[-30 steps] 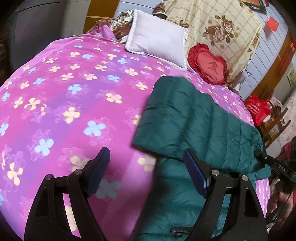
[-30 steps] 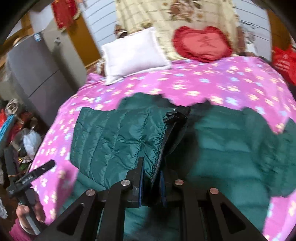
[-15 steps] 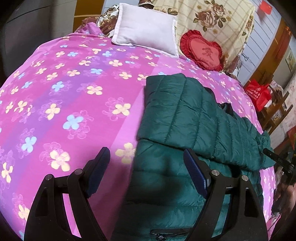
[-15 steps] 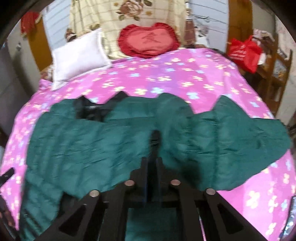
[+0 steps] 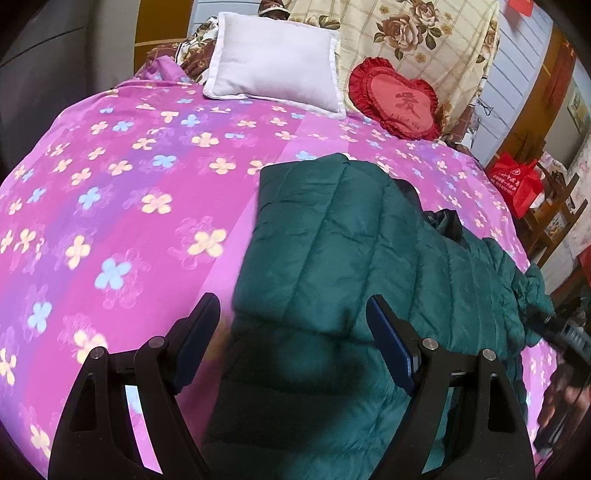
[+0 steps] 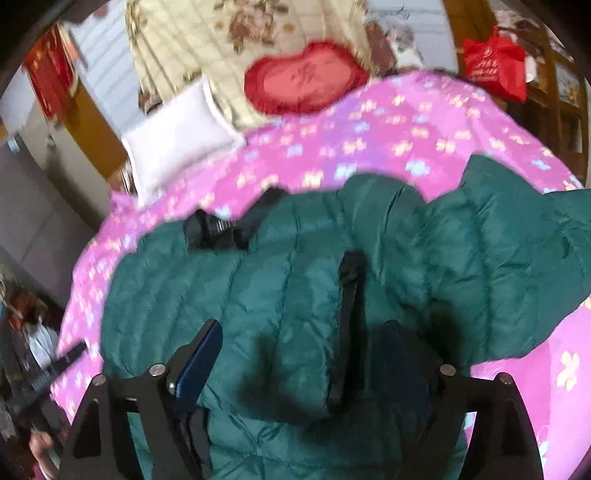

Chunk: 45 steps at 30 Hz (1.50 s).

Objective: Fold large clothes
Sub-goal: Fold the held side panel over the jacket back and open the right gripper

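A dark green quilted down jacket [image 5: 332,251] lies on the pink flowered bedspread [image 5: 110,192], with one side folded across its body. It also shows in the right wrist view [image 6: 288,295], blurred, its black zipper edge [image 6: 349,317] running down the middle and the black collar lining [image 6: 218,229] at the far side. My left gripper [image 5: 293,343] is open and empty, low over the jacket's left edge. My right gripper [image 6: 303,354] is open over the folded flap, holding nothing.
A white pillow [image 5: 277,62] and a red heart cushion [image 5: 397,99] lie at the head of the bed against a floral blanket [image 5: 424,33]. A red bag [image 5: 517,181] and wooden shelving stand past the bed's right side. The bedspread is bare to the left.
My right gripper has carried the jacket flap across, laid it down and opened, letting go of the zipper edge. My left gripper stayed open and moved closer over the jacket.
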Available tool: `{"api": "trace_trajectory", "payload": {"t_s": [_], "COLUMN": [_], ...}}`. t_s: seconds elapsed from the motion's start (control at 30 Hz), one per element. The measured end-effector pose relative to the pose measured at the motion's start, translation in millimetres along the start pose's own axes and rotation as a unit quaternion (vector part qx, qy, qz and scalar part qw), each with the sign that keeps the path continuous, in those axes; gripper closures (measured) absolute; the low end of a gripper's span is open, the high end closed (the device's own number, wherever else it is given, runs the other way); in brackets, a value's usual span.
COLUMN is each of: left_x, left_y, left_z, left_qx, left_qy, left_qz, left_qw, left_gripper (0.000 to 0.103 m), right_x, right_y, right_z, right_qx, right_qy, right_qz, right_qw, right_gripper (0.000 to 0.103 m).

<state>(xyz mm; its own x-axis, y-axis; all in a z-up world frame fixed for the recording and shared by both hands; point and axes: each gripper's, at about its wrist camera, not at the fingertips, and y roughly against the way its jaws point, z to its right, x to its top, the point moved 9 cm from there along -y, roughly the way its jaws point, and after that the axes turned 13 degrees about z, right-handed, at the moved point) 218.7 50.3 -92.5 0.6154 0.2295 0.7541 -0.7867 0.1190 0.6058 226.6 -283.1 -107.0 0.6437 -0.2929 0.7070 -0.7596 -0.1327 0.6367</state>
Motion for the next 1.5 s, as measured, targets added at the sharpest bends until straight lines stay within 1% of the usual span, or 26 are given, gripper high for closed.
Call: {"api": "trace_trajectory", "payload": {"t_s": [0.03, 0.07, 0.1, 0.17, 0.2, 0.27, 0.33, 0.43, 0.47, 0.53, 0.6, 0.63, 0.67, 0.73, 0.77, 0.83, 0.9, 0.93, 0.97, 1.07, 1.1, 1.2, 1.33, 1.43, 1.5], "left_x": [0.0, 0.3, 0.7, 1.5, 2.8, 5.1, 5.3, 0.9, -1.1, -2.5, -1.9, -1.7, -0.9, 0.7, 2.7, 5.5, 9.6, 10.8, 12.3, 14.7, 14.0, 10.8, 3.2, 3.8, 4.2], "left_y": [-3.0, -6.5, -10.4, -16.0, -19.4, -25.0, -33.9, -47.5, -51.6, -57.5, -59.7, -60.1, -60.3, -60.6, -60.1, -58.9, -58.0, -57.9, -58.4, -62.6, -66.0, -72.8, -84.6, -82.0, -75.0], "left_z": [1.1, 2.7, 4.6, 8.5, 11.0, 16.6, 22.7, 26.8, 27.3, 26.0, 25.2, 25.1, 24.8, 24.8, 24.5, 26.3, 29.0, 30.6, 32.4, 38.4, 41.0, 45.2, 47.3, 48.8, 50.0], "left_qx": [0.001, 0.002, 0.004, 0.007, 0.009, 0.012, 0.016, 0.02, 0.025, 0.043, 0.044, 0.044, 0.044, 0.046, 0.051, 0.056, 0.06, 0.06, 0.06, 0.056, 0.055, 0.052, 0.056, 0.054, 0.046], "left_qy": [0.001, 0.003, 0.005, 0.002, -0.003, -0.012, -0.018, -0.019, -0.02, -0.028, -0.03, -0.031, -0.031, -0.033, -0.035, -0.037, -0.042, -0.044, -0.046, -0.056, -0.062, -0.073, -0.089, -0.092, -0.091], "left_qz": [-0.002, -0.004, -0.006, -0.009, -0.01, -0.009, -0.011, -0.024, -0.026, -0.023, -0.02, -0.02, -0.018, -0.014, -0.008, 0.002, 0.014, 0.017, 0.021, 0.025, 0.022, 0.016, -0.003, -0.002, 0.0], "left_qw": [1.0, 1.0, 1.0, 0.9999, 0.9999, 0.9998, 0.9996, 0.9993, 0.9991, 0.9984, 0.9983, 0.9984, 0.9984, 0.9983, 0.9981, 0.9978, 0.9972, 0.9971, 0.9969, 0.9966, 0.9964, 0.9958, 0.9945, 0.9942, 0.9948], "left_gripper": [0.021, 0.021, 0.021, 0.021, 0.021, 0.021, 0.021, 0.021, 0.021, 0.021, 0.021, 0.021, 0.021, 0.021, 0.021, 0.021, 0.021, 0.021, 0.021, 0.021, 0.021, 0.02, 0.018, 0.018, 0.018], "right_x": [-5.2, -10.6, -16.6, -20.8, -17.3, -5.6, 0.2, 1.8, 0.6, 2.1, 7.1, 9.2, 13.0, 18.7, 21.3, 22.1, 15.9, 13.2, 10.4, 5.3, 2.2, -1.5, -0.8, 2.5, 0.8], "right_y": [-7.1, -14.3, -21.4, -28.4, -26.5, -22.4, -24.1, -35.5, -37.9, -35.9, -23.4, -14.9, -7.2, 6.8, 10.3, 6.3, -8.9, -15.9, -22.0, -47.1, -58.4, -76.8, -74.7, -53.0, -34.9], "right_z": [-0.2, -0.5, -1.1, -2.6, -4.0, -0.2, 10.1, 20.0, 19.1, 14.4, 10.9, 11.6, 8.7, -3.3, -11.7, -26.6, -38.9, -42.1, -43.4, -36.1, -30.8, -21.2, -23.2, -26.0, -28.8], "right_qx": [0.005, 0.011, 0.013, 0.003, -0.008, -0.029, -0.054, -0.1, -0.102, -0.088, -0.081, -0.079, -0.074, -0.058, -0.049, -0.029, -0.006, -0.003, -0.006, -0.037, -0.048, -0.049, -0.055, -0.052, -0.051], "right_qy": [-0.004, -0.007, -0.006, 0.024, 0.047, 0.065, 0.068, 0.098, 0.102, 0.099, 0.091, 0.089, 0.089, 0.092, 0.097, 0.102, 0.095, 0.094, 0.096, 0.107, 0.104, 0.094, 0.114, 0.117, 0.133], "right_qz": [-0.012, -0.024, -0.036, -0.039, -0.027, -0.004, 0.002, 0.006, 0.004, 0.003, 0.011, 0.017, 0.027, 0.051, 0.059, 0.055, 0.029, 0.021, 0.017, 0.007, -0.004, -0.014, -0.019, -0.009, 0.0], "right_qw": [1.0, 1.0, 0.999, 0.999, 0.998, 0.997, 0.996, 0.99, 0.99, 0.991, 0.993, 0.993, 0.993, 0.993, 0.992, 0.993, 0.995, 0.995, 0.995, 0.994, 0.993, 0.994, 0.992, 0.992, 0.99], "right_gripper": [0.029, 0.046, 0.054, 0.09, 0.093, 0.095, 0.095, 0.096, 0.096, 0.096, 0.094, 0.085, 0.069, 0.053, 0.051, 0.051, 0.051, 0.051, 0.051, 0.051, 0.051, 0.051, 0.051, 0.051, 0.051]}}
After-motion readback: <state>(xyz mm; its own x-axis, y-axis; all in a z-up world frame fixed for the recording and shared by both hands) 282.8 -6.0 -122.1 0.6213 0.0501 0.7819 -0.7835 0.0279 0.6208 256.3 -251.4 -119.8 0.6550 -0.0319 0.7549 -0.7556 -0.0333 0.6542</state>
